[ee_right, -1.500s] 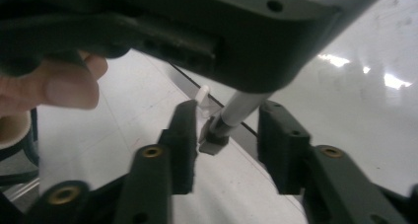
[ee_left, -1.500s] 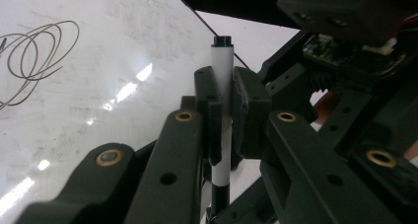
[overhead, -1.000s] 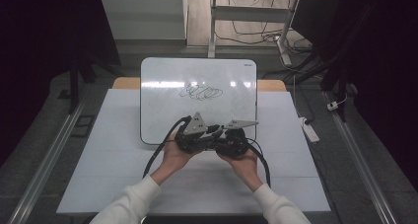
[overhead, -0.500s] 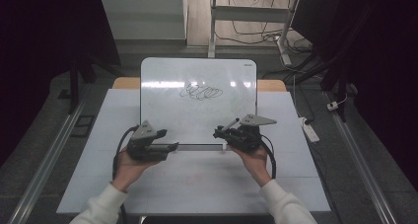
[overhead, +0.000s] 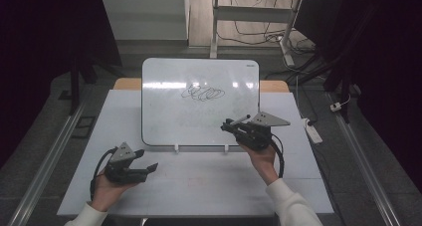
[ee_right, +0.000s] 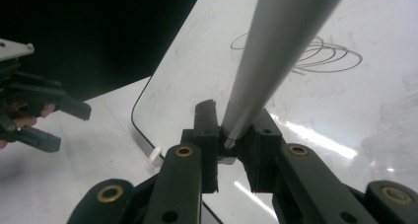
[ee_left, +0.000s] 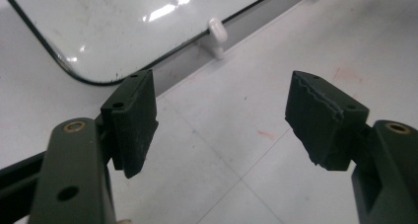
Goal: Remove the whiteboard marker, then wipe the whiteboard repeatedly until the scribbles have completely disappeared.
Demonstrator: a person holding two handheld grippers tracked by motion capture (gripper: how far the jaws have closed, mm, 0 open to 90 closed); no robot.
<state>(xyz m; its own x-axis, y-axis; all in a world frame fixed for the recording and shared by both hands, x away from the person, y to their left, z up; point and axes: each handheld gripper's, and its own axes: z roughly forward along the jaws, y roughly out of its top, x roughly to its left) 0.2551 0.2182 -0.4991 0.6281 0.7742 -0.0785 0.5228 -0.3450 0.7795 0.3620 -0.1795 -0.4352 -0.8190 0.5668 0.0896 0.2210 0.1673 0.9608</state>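
A white whiteboard (overhead: pixel 199 121) leans upright at the middle of the table, with a black scribble (overhead: pixel 201 92) near its top. My right gripper (overhead: pixel 228 126) is in front of the board's lower right part, shut on a grey marker (overhead: pixel 240 119) that points up and right. In the right gripper view the marker (ee_right: pixel 276 51) rises from between the jaws of my right gripper (ee_right: pixel 231 130) toward the scribble (ee_right: pixel 315 54). My left gripper (overhead: pixel 147 160) is low at the front left. Its jaws have just been opening; in the left gripper view my left gripper (ee_left: pixel 222 100) stands open with nothing between its pads.
The white table (overhead: pixel 199 186) reaches well past both hands. Two small white feet (overhead: pixel 175 147) prop up the board's lower edge. A white power strip (overhead: pixel 312 131) lies off the table's right side. Metal rails (overhead: pixel 47 156) run along the floor.
The two hands were together in front of the board. The left hand has swung left and toward the front edge, and its jaws have opened. The right gripper keeps the marker, slightly farther right.
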